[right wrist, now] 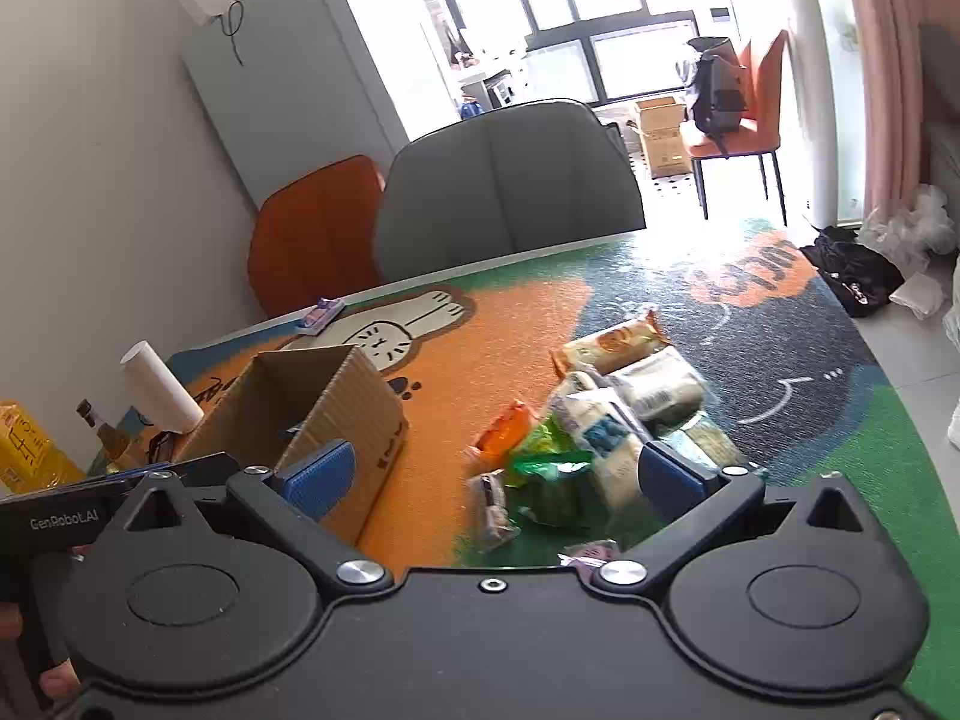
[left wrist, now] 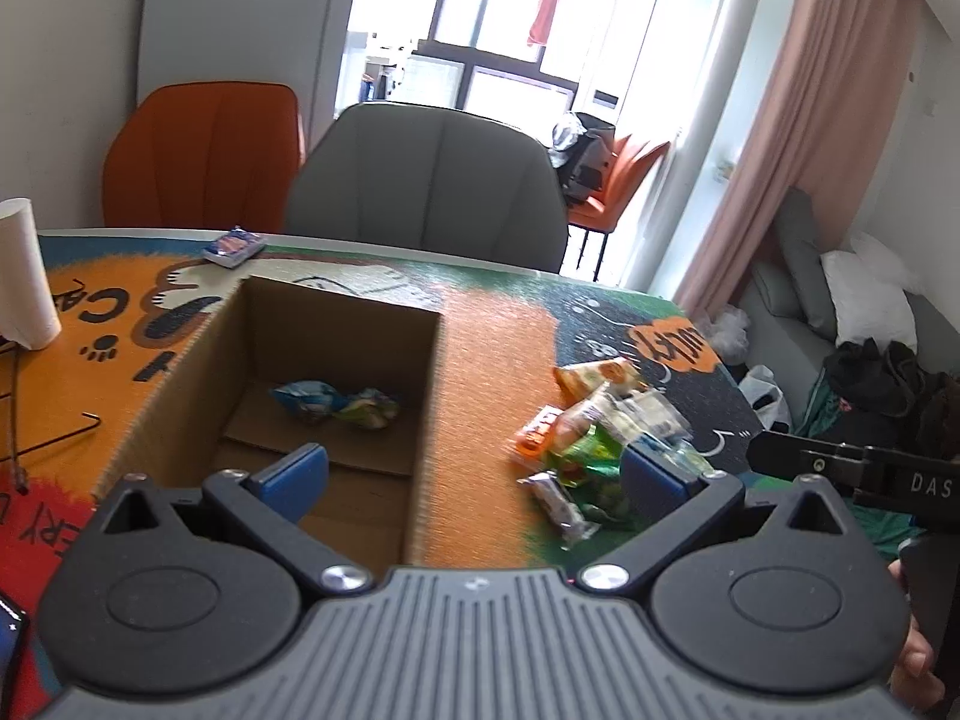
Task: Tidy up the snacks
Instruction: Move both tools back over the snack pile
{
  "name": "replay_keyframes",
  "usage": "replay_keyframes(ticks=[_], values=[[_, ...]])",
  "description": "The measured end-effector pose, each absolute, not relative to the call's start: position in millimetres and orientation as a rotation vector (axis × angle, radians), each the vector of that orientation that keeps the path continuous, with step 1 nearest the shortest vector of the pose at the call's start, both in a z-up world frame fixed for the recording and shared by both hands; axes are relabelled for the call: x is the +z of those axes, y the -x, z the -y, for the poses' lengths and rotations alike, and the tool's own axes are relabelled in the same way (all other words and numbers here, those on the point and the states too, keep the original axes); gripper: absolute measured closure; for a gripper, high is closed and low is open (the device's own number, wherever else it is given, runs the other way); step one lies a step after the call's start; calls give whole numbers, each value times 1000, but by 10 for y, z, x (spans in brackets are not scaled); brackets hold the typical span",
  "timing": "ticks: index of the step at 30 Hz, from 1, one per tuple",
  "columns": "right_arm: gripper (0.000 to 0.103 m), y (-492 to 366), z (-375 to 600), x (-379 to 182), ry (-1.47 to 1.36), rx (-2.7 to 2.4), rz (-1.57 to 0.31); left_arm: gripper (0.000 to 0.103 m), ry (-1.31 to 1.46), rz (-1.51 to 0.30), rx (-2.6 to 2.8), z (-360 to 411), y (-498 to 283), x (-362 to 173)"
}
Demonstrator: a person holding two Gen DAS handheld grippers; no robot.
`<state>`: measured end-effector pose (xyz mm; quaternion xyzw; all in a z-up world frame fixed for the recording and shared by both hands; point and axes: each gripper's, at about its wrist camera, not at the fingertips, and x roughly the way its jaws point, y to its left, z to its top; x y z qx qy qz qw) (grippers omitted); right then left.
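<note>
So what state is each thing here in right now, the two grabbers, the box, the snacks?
Left gripper: fingers open, holding nothing.
Right gripper: fingers open, holding nothing.
Cardboard box: open-topped, upright, two wrapped snacks inside.
Snack pile: loose on the mat beside the box.
Paper roll: standing upright.

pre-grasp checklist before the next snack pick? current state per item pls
1. Left gripper open and empty: ok.
2. Right gripper open and empty: ok.
3. Cardboard box open on top, room inside beside the blue-green packets: ok.
4. Snack pile in front of the right gripper: ok.
5. One snack separable for a clean grasp: not ok, packets overlap.
6. Green packet free of neighbours: cannot tell.
</note>
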<state>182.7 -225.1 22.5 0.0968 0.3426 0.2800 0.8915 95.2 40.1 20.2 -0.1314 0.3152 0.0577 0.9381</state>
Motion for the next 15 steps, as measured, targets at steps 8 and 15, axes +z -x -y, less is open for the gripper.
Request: replay_keyframes(ticks=[8, 15], values=[[0, -1813, 2505, 169, -216, 548, -712, 0, 260, -652, 90, -186, -963, 161], [0, -1802, 2685, 44, -231, 518, -725, 2, 239, -644, 52, -15, -924, 100]])
